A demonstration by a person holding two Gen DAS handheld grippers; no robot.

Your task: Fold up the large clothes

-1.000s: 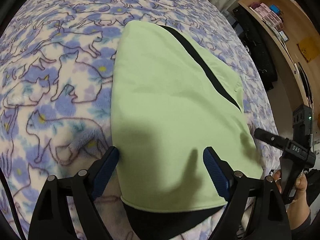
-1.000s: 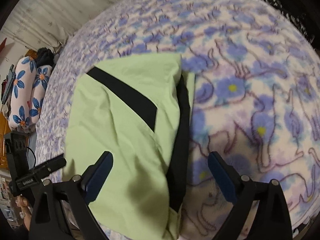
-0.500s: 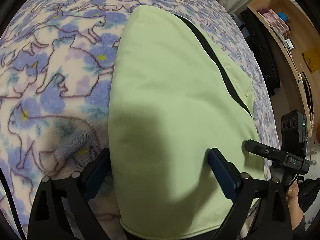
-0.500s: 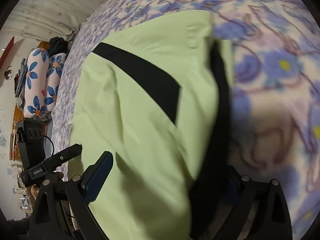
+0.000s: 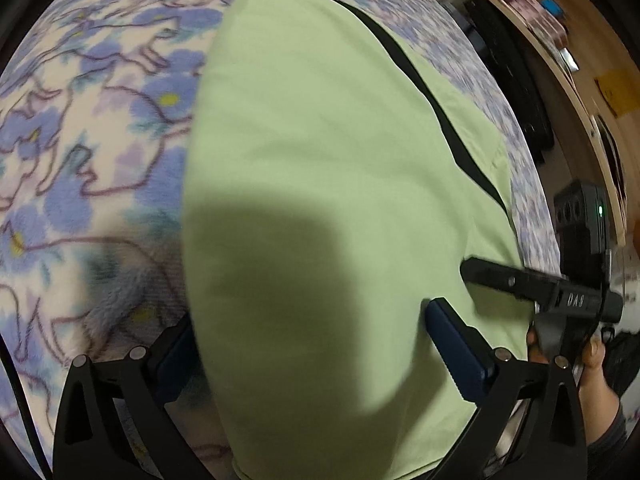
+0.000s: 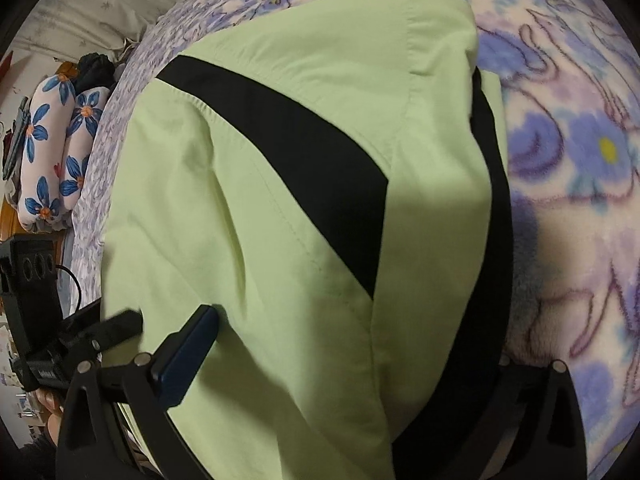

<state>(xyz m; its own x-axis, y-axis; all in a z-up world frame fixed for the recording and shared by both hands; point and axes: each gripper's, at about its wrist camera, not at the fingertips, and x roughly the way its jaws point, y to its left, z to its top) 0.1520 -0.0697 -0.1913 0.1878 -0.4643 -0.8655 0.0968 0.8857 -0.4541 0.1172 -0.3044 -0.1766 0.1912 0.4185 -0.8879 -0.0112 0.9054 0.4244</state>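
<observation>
A light green garment with black stripes (image 5: 320, 140) lies folded on a blue floral cat-print blanket (image 5: 80, 140). My left gripper (image 5: 316, 344) is open, its jaws straddling the garment's near left edge; the left finger is tucked under the cloth. The right gripper's body (image 5: 560, 296) shows at the right of the left wrist view. In the right wrist view the garment (image 6: 280, 240) fills the frame. My right gripper (image 6: 352, 360) is open, straddling the near right edge; its right finger is hidden under the black-trimmed edge. The left gripper's body (image 6: 48, 320) shows at left.
The blanket (image 6: 580, 160) covers a bed. Wooden shelves (image 5: 580, 60) with boxes stand beyond the bed's right side. Floral pillows (image 6: 52, 152) lie at the far left of the right wrist view. The person's hand (image 5: 600, 380) holds the right gripper.
Both grippers have moved forward and down onto the garment's near edge, so the cloth now lies between each pair of open jaws. The garment looms larger in both views.
</observation>
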